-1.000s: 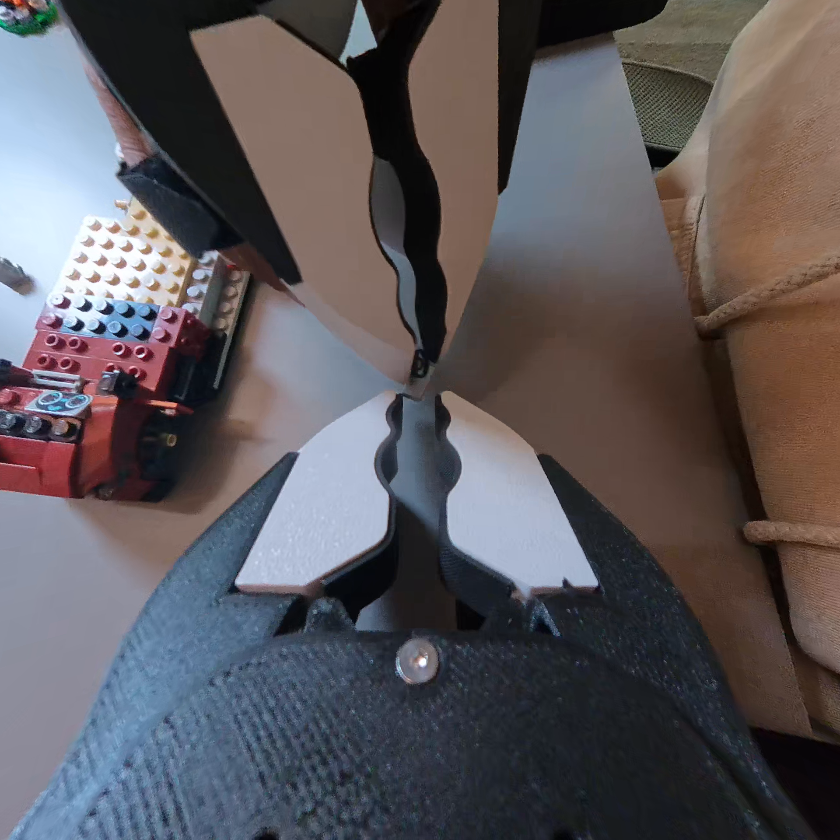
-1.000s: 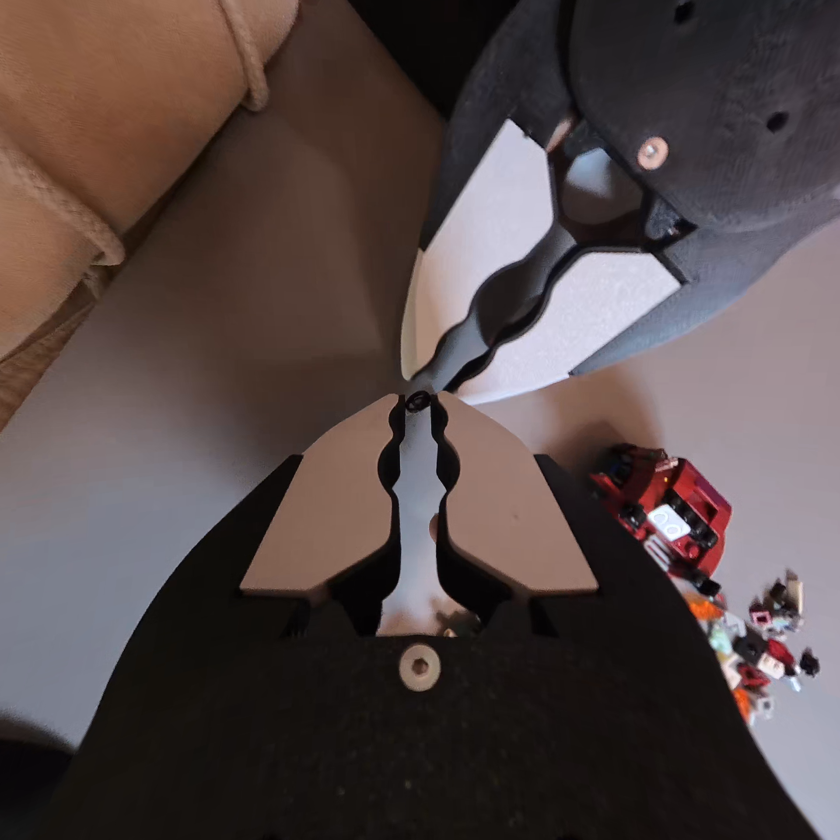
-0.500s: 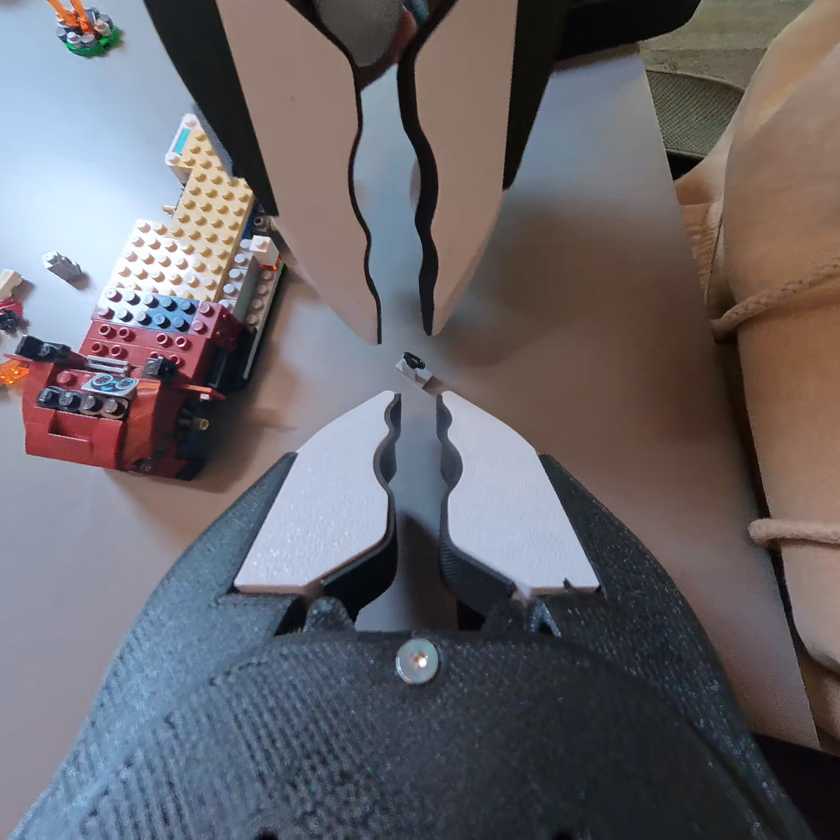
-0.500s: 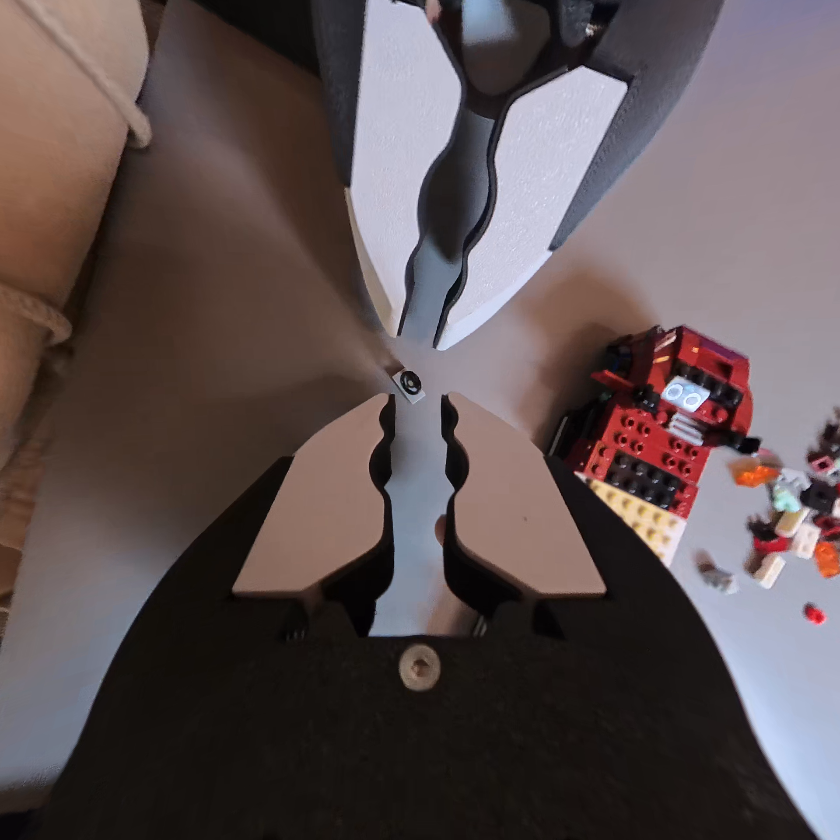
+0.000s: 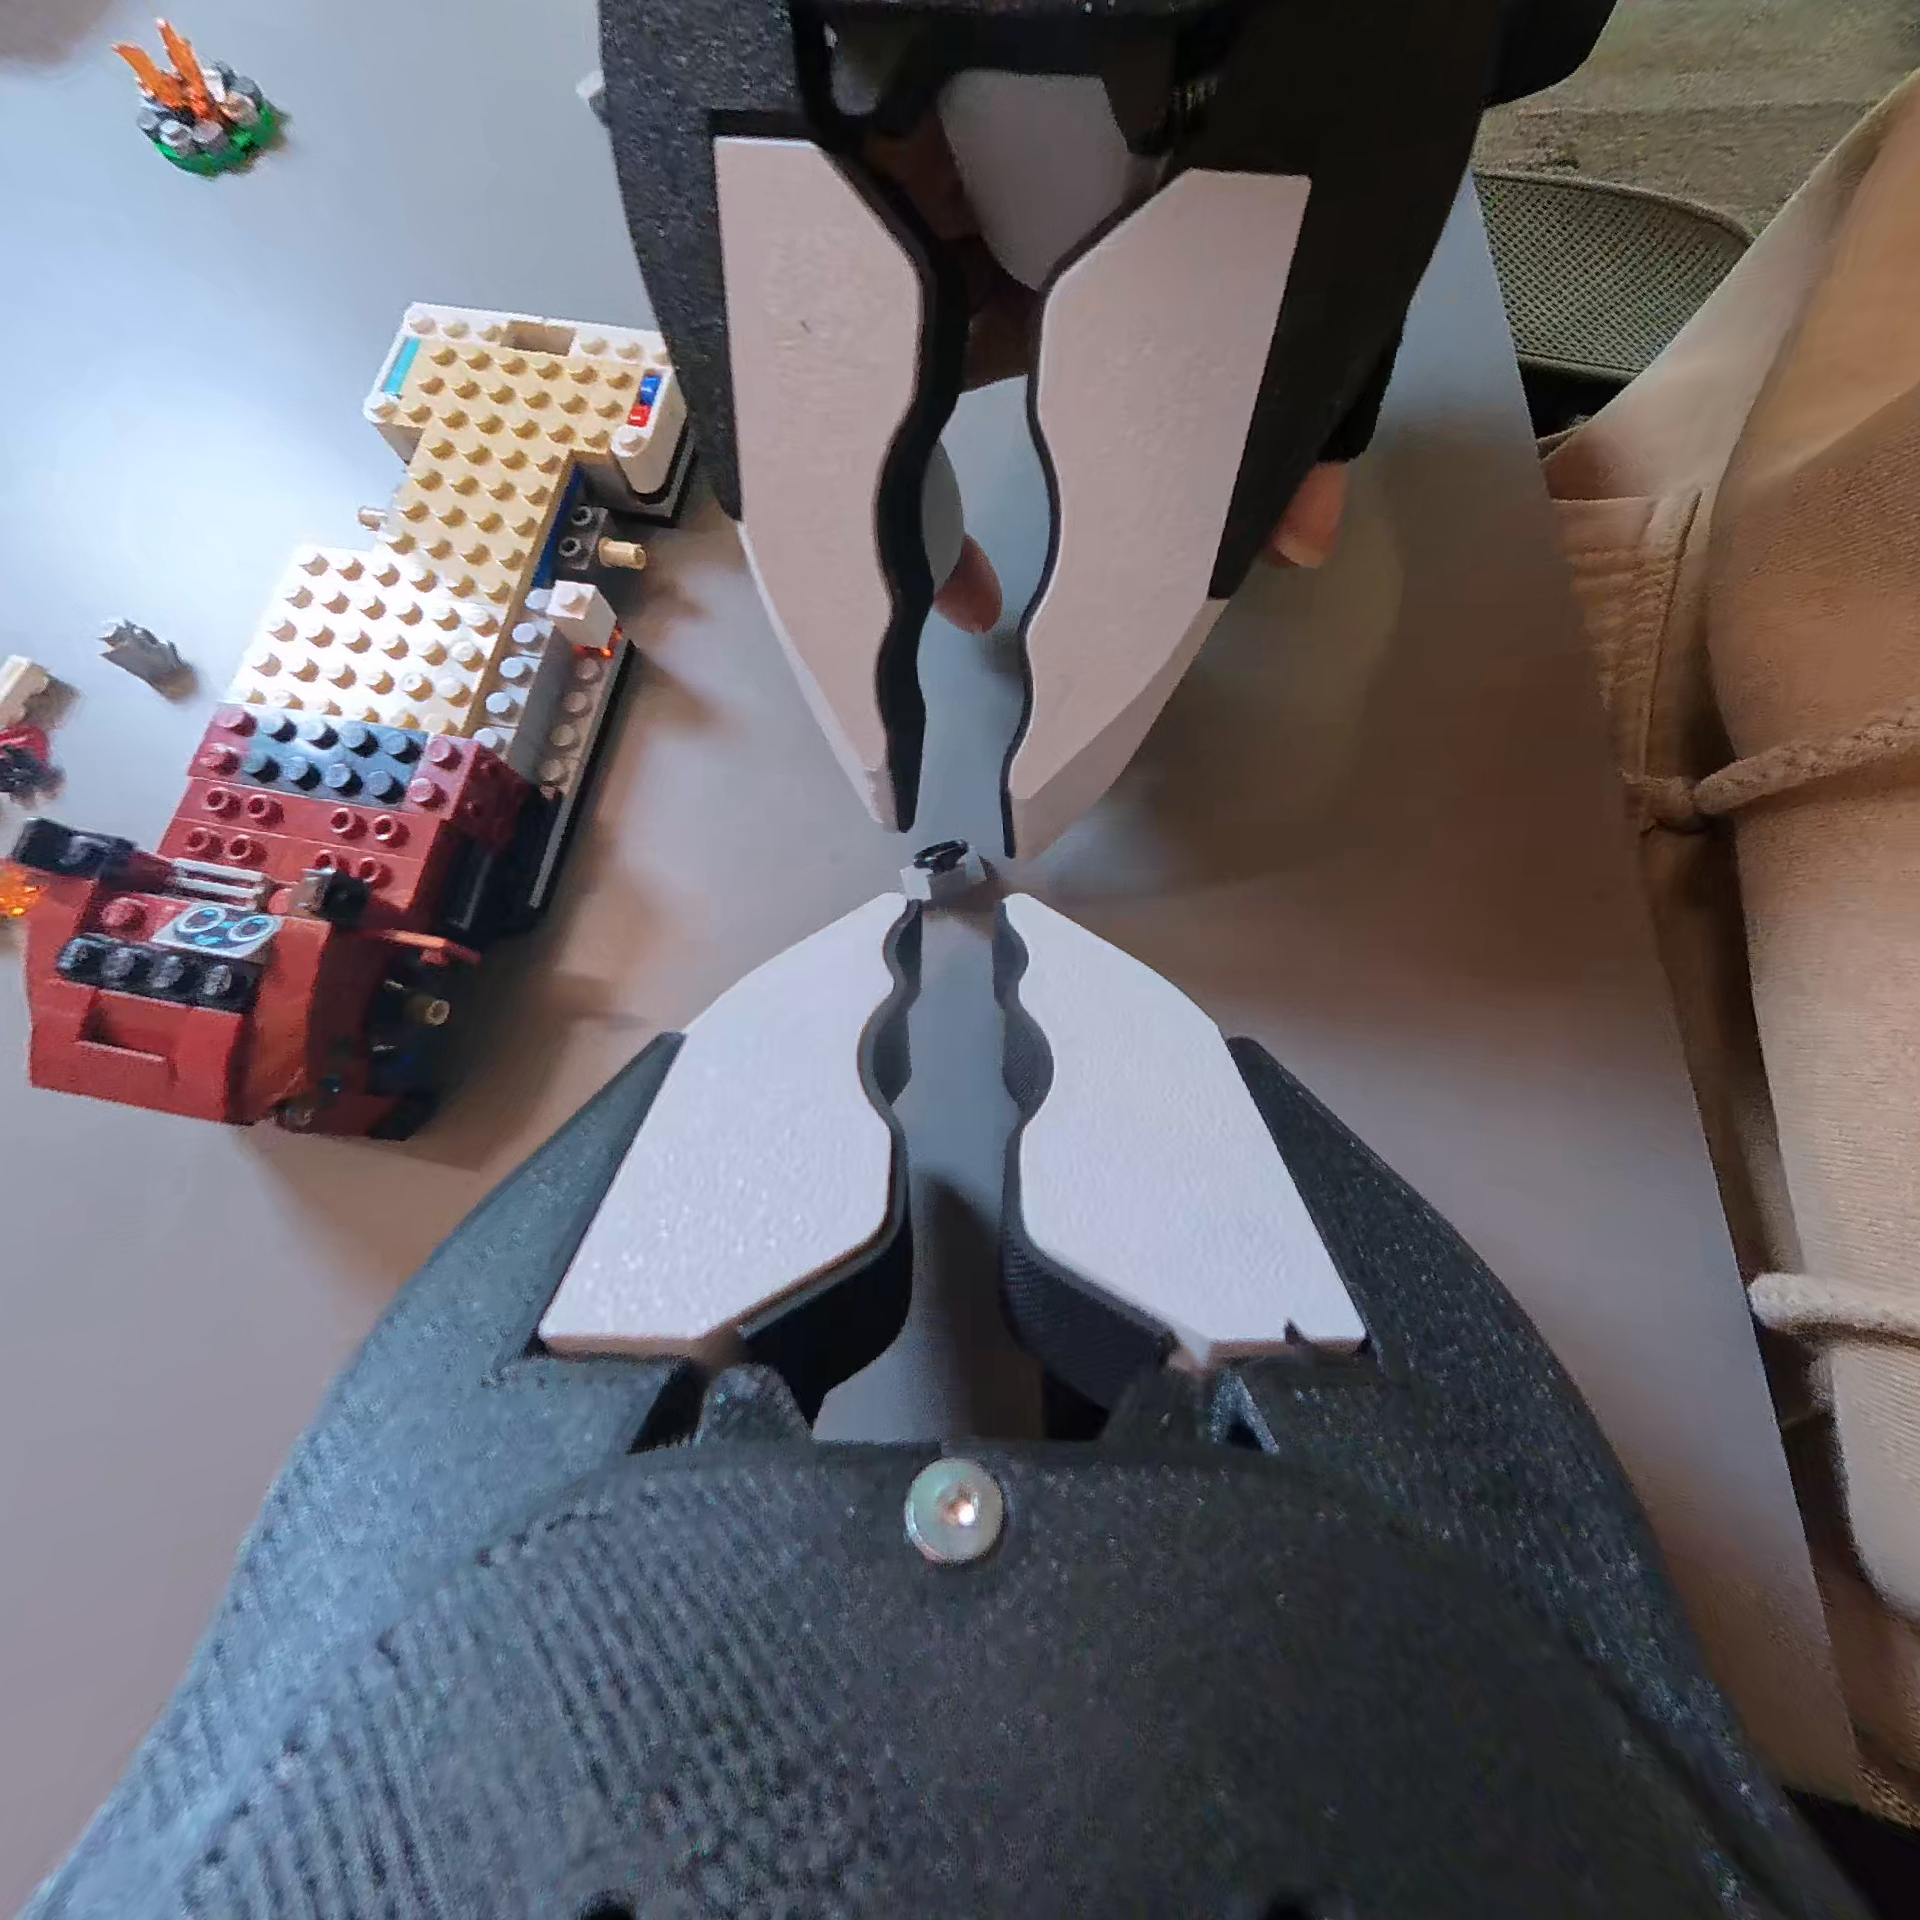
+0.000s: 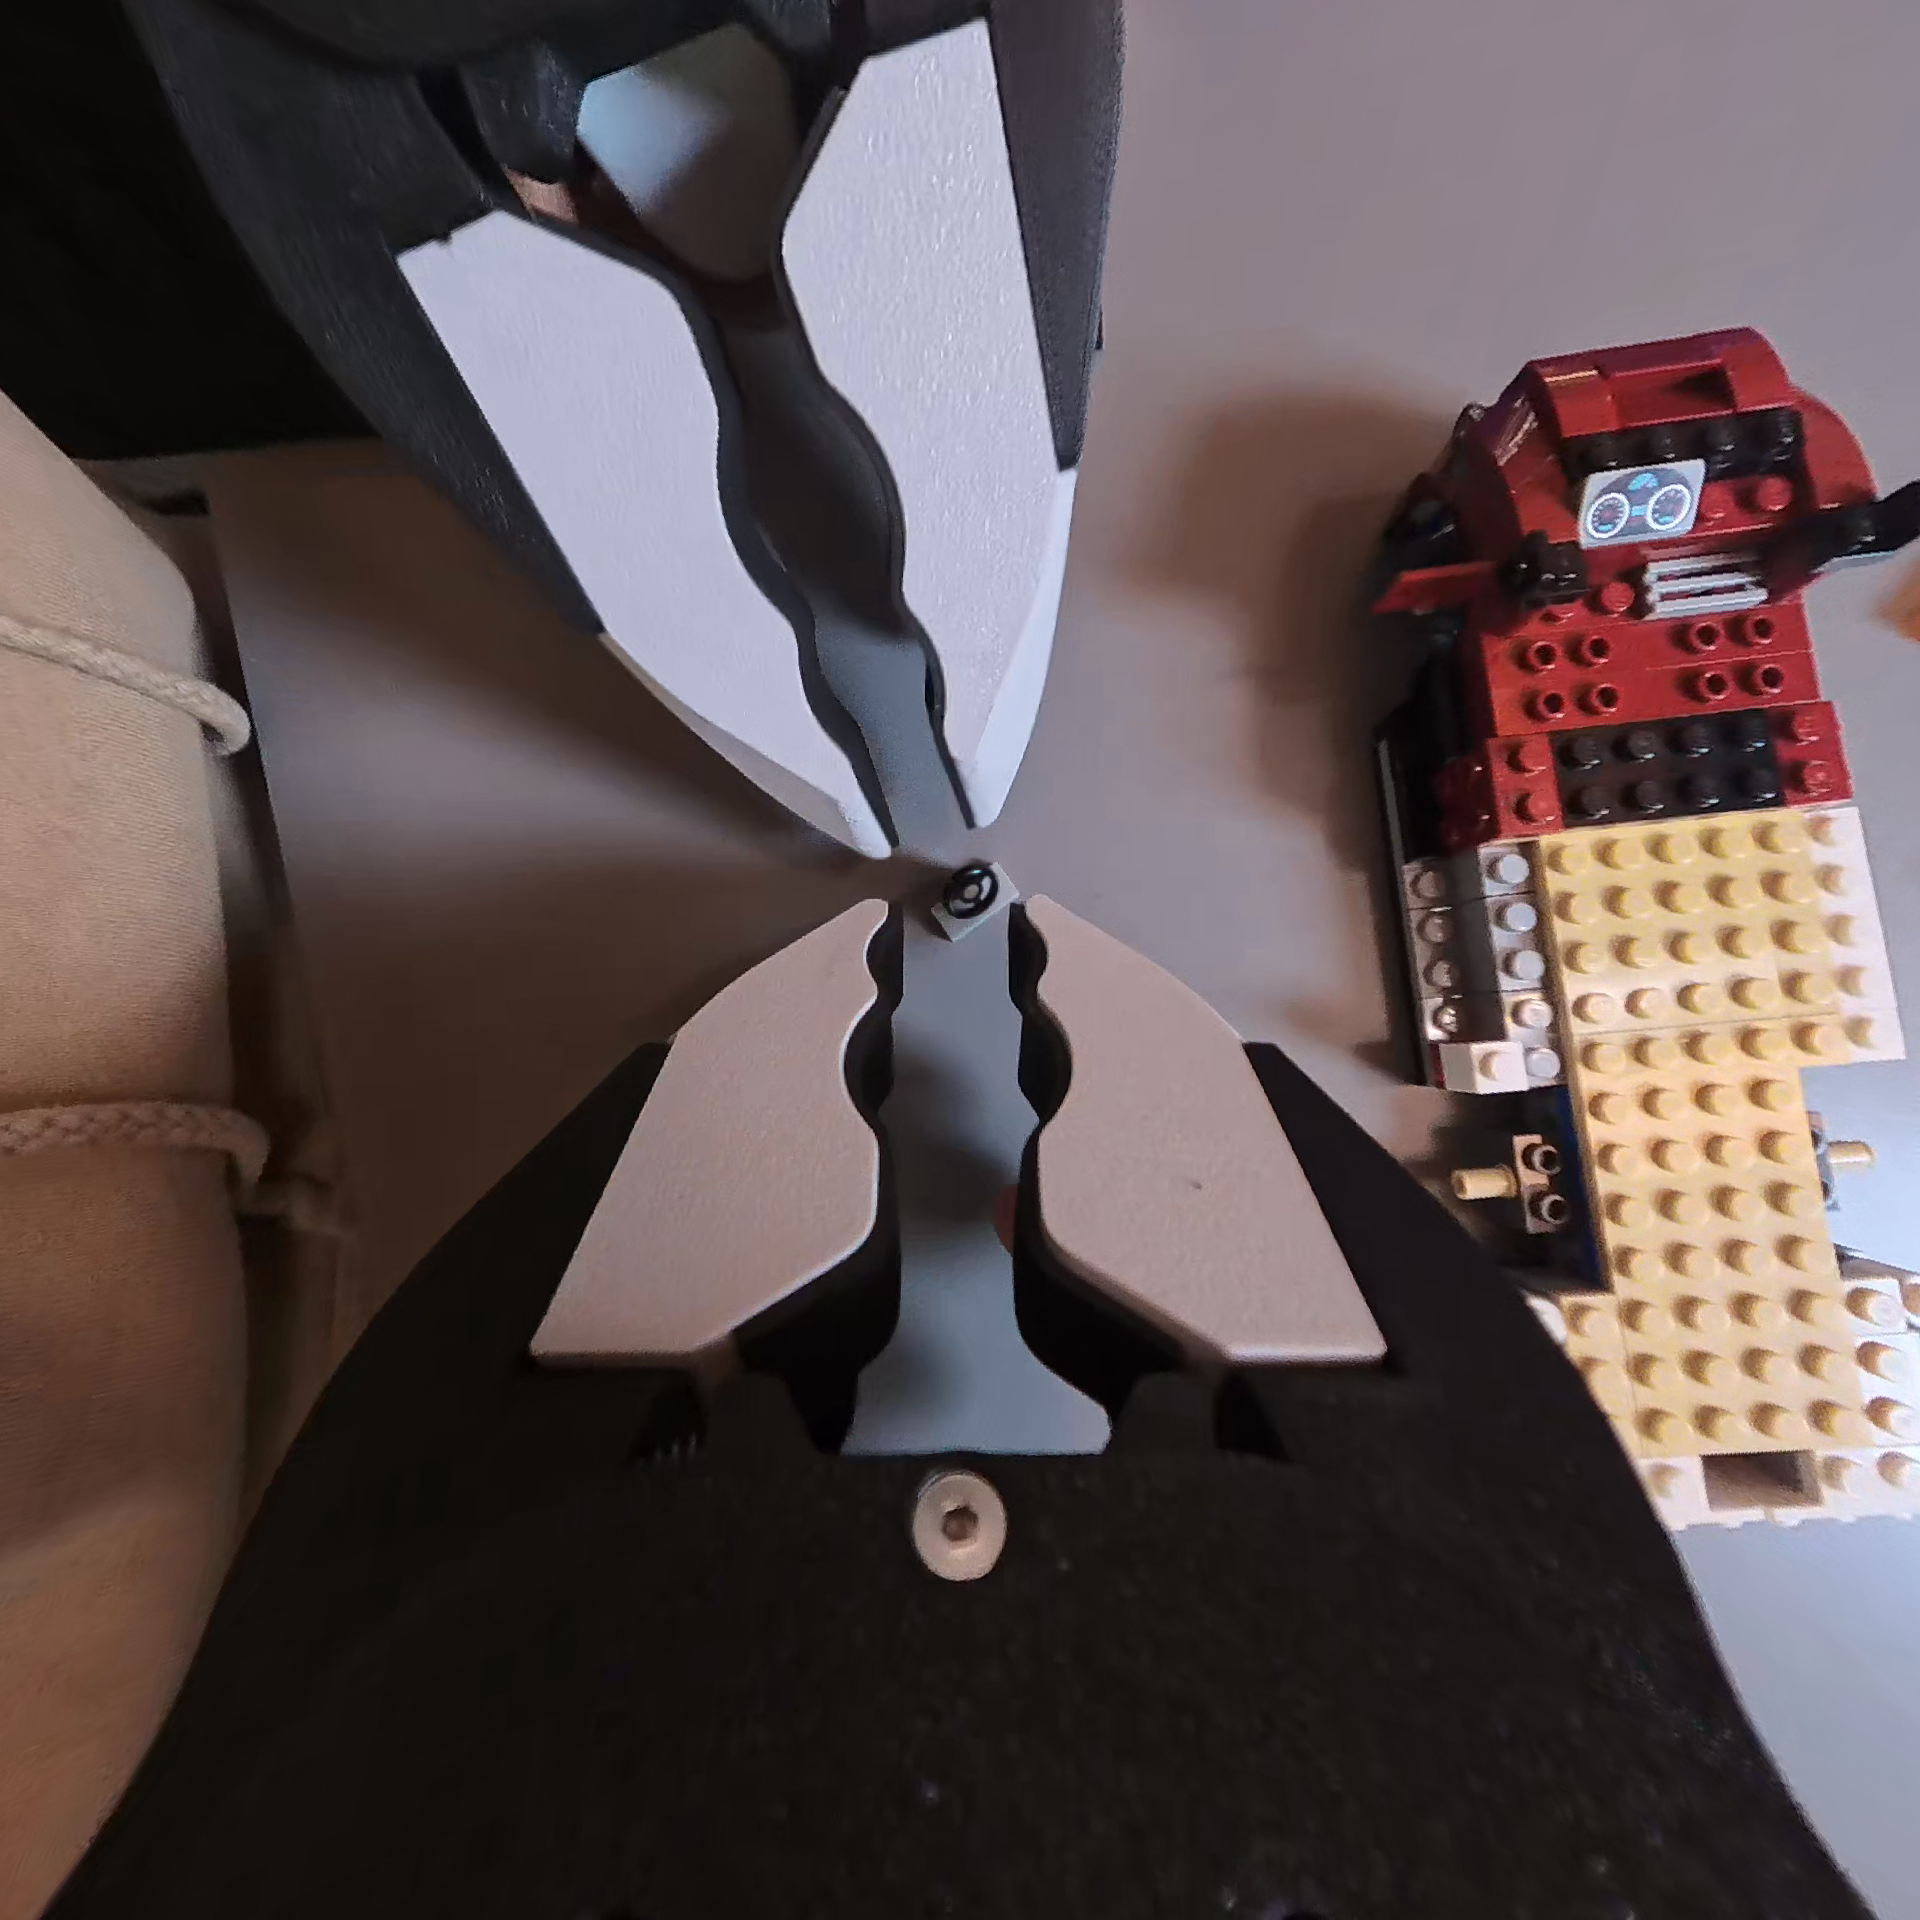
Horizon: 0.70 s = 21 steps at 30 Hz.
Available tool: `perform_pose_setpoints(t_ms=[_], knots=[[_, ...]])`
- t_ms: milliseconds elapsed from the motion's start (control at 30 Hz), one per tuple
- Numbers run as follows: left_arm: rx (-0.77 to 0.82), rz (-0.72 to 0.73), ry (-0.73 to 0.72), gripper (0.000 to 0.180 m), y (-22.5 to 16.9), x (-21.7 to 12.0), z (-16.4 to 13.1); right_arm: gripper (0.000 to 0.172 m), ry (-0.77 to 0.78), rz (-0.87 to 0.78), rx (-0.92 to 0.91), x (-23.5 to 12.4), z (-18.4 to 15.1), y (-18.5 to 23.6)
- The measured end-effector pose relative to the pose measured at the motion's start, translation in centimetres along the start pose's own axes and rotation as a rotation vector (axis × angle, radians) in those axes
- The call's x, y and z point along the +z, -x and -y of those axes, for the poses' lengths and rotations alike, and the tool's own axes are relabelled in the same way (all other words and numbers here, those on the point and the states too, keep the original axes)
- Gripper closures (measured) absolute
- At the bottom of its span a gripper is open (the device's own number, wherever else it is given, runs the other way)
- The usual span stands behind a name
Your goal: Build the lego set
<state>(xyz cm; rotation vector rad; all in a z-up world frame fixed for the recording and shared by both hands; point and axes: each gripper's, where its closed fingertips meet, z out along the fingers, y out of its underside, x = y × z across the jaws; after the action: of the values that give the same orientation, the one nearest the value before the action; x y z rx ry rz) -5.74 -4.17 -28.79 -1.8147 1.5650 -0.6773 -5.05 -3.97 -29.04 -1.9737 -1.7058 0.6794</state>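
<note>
Both claws now off brick

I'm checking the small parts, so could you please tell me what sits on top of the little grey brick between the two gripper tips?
A small black steering wheel piece sits on the grey brick. Its attachment is hidden beneath the wheel.
</note>
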Motion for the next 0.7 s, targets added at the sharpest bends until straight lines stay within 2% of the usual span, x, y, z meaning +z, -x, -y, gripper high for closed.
perform_pose_setpoints(t_ms=[133,367,533,600,700], knots=[[-0.010,0.026,-0.004,0.167,0.9,-0.7,-0.3,0.153,0.001,0.000,-0.087,0.3,0.1,-0.2],[-0.034,0.048,-0.010,0.168,2.0,-1.3,-1.0,0.153,-0.018,0.119,-0.324,0.2,0.3,0.0],[-0.029,0.041,-0.008,0.168,2.1,-1.3,-1.3,0.153,-0.015,0.184,-0.351,0.5,0.4,0.1],[-0.036,0.043,-0.017,0.168,2.3,-1.4,-1.3,0.160,-0.011,0.193,-0.350,0.6,0.3,-0.1],[-0.039,0.061,-0.042,0.167,2.9,-2.0,-1.1,0.161,-0.051,0.213,-0.318,0.2,0.8,-0.1]])
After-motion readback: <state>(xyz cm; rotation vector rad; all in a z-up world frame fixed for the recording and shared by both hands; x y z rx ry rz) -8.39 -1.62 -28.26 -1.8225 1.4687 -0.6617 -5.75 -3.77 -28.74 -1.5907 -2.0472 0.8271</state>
